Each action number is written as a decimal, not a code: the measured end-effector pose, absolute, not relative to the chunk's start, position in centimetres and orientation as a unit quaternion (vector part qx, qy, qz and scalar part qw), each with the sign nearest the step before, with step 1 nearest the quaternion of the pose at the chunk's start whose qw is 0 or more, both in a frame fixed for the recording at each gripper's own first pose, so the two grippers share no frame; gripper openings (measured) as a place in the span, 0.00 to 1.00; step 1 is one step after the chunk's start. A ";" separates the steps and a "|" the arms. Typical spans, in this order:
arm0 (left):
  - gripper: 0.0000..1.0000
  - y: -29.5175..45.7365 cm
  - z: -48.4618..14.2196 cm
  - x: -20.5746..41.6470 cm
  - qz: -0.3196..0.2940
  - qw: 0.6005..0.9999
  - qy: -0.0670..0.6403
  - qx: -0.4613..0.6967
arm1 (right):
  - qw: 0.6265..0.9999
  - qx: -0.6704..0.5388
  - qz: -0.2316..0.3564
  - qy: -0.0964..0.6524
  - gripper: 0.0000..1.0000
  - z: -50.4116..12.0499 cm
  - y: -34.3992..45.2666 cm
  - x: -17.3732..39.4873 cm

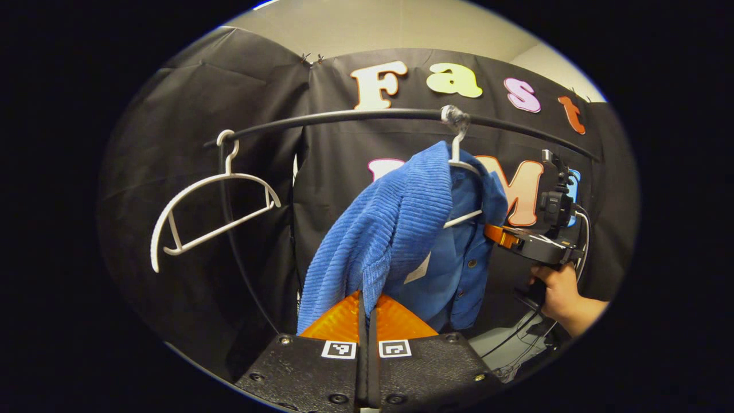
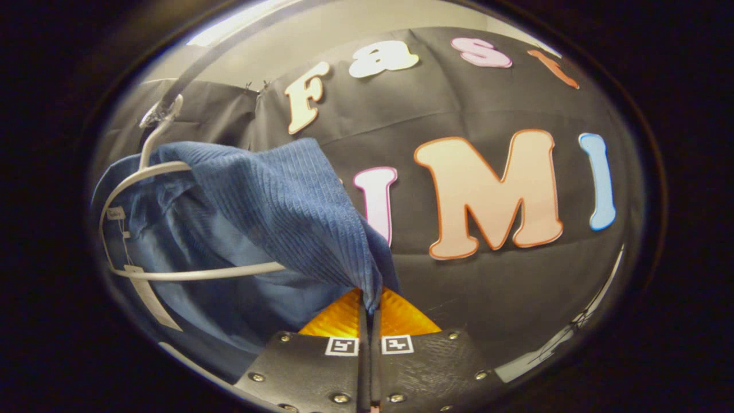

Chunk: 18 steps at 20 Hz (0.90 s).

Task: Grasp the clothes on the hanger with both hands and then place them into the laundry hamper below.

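Both grippers, the left gripper (image 1: 367,304) and the right gripper (image 2: 370,304), are clamped on the blue shirt (image 1: 395,229), which hangs on the white hanger (image 1: 461,166). To free it well, I would lift both sides evenly off the hanger before lowering.

No words, brands or numbers can be read here. A white tag (image 1: 417,269) hangs inside the blue shirt (image 1: 395,229); it looks blank in the left gripper view. In the right gripper view, a small tag (image 2: 114,213) and a long tag (image 2: 152,298) hang at the shirt's collar side, any print on them too small to tell. Two square black-and-white code markers (image 1: 338,349) sit on the left gripper (image 1: 367,301), and two like markers (image 2: 342,346) on the right gripper (image 2: 371,298). They are patterns, not letters.
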<state>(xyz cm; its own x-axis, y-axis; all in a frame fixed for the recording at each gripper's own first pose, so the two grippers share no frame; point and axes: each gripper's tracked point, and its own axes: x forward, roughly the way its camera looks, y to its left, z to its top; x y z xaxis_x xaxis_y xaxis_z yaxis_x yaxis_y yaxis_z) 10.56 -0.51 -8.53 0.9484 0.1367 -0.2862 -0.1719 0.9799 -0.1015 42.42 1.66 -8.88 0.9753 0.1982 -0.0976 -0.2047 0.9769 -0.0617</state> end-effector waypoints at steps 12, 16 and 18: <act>0.00 1.7 -0.7 6.6 0.115 0.987 0.095 -0.062 | 0.995 -0.052 0.081 -0.013 0.00 -3.2 -0.1 41.1; 0.00 3.0 0.8 5.7 0.128 0.986 0.088 -0.052 | 0.994 -0.052 0.087 -0.030 0.00 -2.3 0.7 42.0; 0.00 3.4 0.9 5.9 0.128 0.985 0.091 -0.074 | 0.994 -0.056 0.082 -0.037 0.00 -2.4 0.9 42.5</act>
